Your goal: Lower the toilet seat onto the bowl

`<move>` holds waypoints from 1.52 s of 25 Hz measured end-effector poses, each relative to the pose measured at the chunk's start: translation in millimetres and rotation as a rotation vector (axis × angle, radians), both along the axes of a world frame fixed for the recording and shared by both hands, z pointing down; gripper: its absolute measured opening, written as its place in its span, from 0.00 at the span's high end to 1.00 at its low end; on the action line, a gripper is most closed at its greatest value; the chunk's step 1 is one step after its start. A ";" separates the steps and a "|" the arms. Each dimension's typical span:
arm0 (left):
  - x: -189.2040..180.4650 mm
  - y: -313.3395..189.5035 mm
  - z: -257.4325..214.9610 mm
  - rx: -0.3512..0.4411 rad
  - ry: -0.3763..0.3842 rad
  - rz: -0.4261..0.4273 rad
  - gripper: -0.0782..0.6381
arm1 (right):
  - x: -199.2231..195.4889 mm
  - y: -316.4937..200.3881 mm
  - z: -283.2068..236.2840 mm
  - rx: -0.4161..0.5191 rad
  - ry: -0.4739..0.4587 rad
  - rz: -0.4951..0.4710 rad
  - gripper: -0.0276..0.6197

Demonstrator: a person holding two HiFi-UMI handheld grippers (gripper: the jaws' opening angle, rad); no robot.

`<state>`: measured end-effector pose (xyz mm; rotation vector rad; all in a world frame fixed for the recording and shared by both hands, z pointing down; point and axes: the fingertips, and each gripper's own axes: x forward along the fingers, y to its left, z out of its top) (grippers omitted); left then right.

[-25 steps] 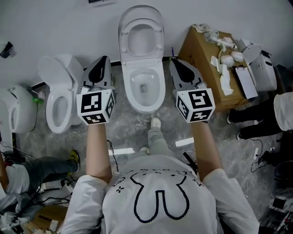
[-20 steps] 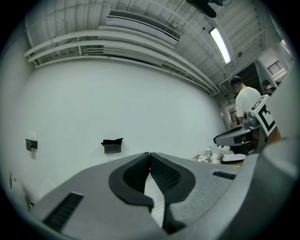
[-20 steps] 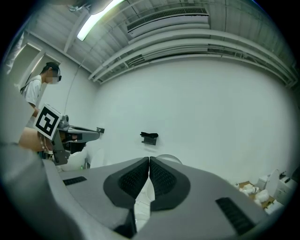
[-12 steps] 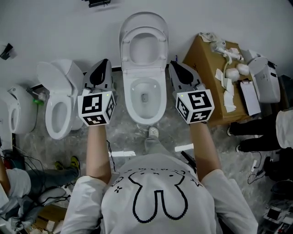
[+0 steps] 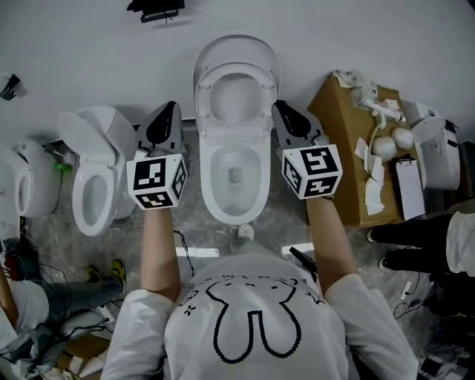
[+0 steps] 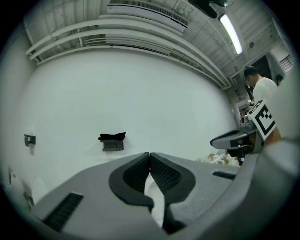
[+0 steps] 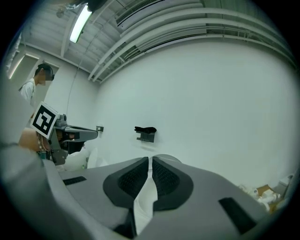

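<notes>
Seat (image 5: 202, 96): raised, standing upright with the lid (image 5: 236, 46) against the white wall (image 5: 89, 52), well clear of the bowl.
Bowl (image 5: 214, 185): open and uncovered, on the mottled grey floor (image 5: 197, 223), straight ahead of the person between the two grippers.
Left gripper (image 5: 169, 107): held level just beside the bowl's left flank, about in line with the hinge; whether it touches the toilet cannot be told. Its own view shows the ribbed pads (image 6: 161, 173) together at the tips with nothing between them.
Right gripper (image 5: 279, 107): mirrors the left one on the bowl's right flank. Jaws together and empty; the rounded white top of the raised lid shows just past the tips in its own view.
Marker cubes: one on each gripper, at the wrist end, facing up at the head camera.
Second toilet (image 5: 93, 182): to the left, lid up, bowl open.
Third toilet (image 5: 18, 189): partly cut off at the left edge.
Box (image 5: 345, 163): cardboard, right of the bowl, with white parts lying on top.
Bracket (image 5: 156, 9): black, fixed to the wall above and left of the lid.
Bystander (image 5: 415, 249): dark-clad legs at the right edge.
</notes>
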<state>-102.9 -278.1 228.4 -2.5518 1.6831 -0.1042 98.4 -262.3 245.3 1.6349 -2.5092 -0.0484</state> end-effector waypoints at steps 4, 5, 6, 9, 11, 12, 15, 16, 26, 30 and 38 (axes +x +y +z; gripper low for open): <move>8.8 -26.0 6.3 -0.013 0.000 -0.020 0.88 | 7.8 -35.4 8.1 -0.021 0.013 -0.021 0.90; 10.6 -31.3 8.2 -0.017 -0.002 -0.024 0.88 | 8.9 -43.6 10.8 -0.030 0.012 -0.032 0.89; 12.0 -36.5 10.3 -0.021 -0.004 -0.030 0.88 | 9.2 -51.7 13.9 -0.041 0.011 -0.046 0.83; 15.8 -51.0 16.7 -0.033 -0.007 -0.045 0.88 | 9.0 -76.0 23.4 -0.069 0.025 -0.086 0.71; 18.4 -60.0 20.4 -0.040 -0.011 -0.052 0.88 | 9.1 -92.5 28.5 -0.077 0.044 -0.106 0.71; 19.2 -64.4 22.0 -0.043 -0.013 -0.055 0.88 | 8.9 -100.8 30.9 -0.081 0.051 -0.115 0.71; 20.0 -76.9 27.2 -0.052 -0.013 -0.066 0.88 | 7.7 -124.2 38.2 -0.094 0.068 -0.135 0.71; 20.7 -80.5 29.4 -0.055 -0.013 -0.070 0.88 | 7.8 -131.0 41.0 -0.099 0.072 -0.139 0.71; 32.2 -110.2 52.8 -0.093 -0.024 -0.084 0.88 | 11.6 -191.3 83.8 -0.185 0.133 -0.163 0.71; 31.9 -120.6 62.5 -0.111 -0.017 -0.094 0.88 | 12.6 -213.8 104.9 -0.231 0.172 -0.169 0.71; 32.3 -136.1 74.7 -0.138 -0.025 -0.082 0.88 | 11.9 -256.9 146.9 -0.351 0.211 -0.151 0.71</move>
